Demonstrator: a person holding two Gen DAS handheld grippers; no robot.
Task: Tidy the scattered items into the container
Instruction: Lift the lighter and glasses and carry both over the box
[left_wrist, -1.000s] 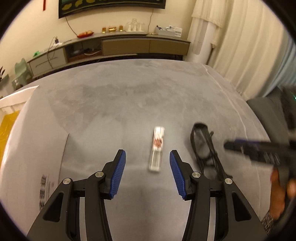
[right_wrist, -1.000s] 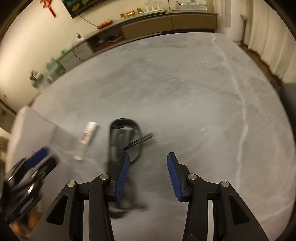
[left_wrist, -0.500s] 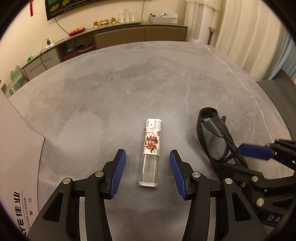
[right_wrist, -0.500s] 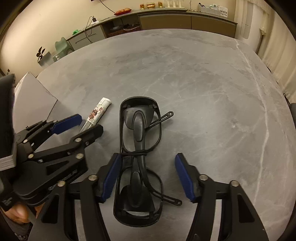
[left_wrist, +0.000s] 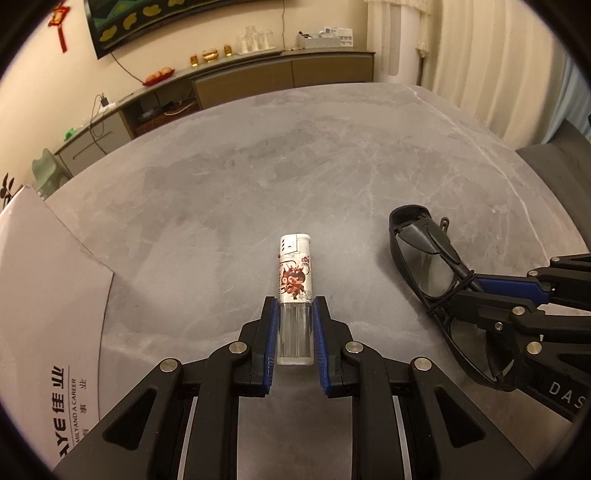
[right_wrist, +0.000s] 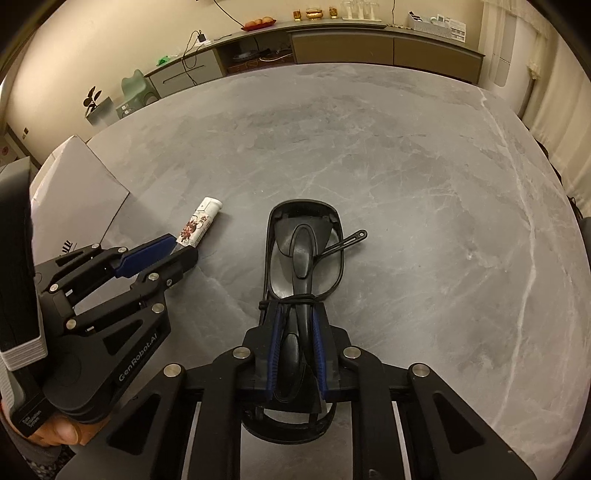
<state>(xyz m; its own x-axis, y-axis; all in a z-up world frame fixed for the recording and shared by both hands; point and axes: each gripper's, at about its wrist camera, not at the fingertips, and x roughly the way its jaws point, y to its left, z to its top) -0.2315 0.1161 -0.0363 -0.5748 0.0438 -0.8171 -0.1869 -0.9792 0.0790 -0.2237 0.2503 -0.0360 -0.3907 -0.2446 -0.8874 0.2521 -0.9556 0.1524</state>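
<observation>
A white lighter (left_wrist: 294, 291) with a cartoon print and a clear lower half lies on the grey table (left_wrist: 295, 166). My left gripper (left_wrist: 294, 306) is shut on its clear end. From the right wrist view the lighter (right_wrist: 199, 225) sticks out beyond the left gripper (right_wrist: 173, 251). Folded black glasses (right_wrist: 304, 251) lie to the right of the lighter. My right gripper (right_wrist: 297, 314) is shut on their middle, where the arms cross. In the left wrist view the glasses (left_wrist: 424, 251) and the right gripper (left_wrist: 480, 291) sit at the right.
A white cardboard box (left_wrist: 48, 302) with printed lettering stands at the left of the table; its wall (right_wrist: 77, 195) also shows in the right wrist view. A sideboard (left_wrist: 258, 81) with small items lines the far wall. A hand (right_wrist: 55, 435) holds the left gripper.
Both grippers came forward and down over their items, then closed: the left one on the lighter, the right one on the glasses. Half a second ago both stood open around them.
</observation>
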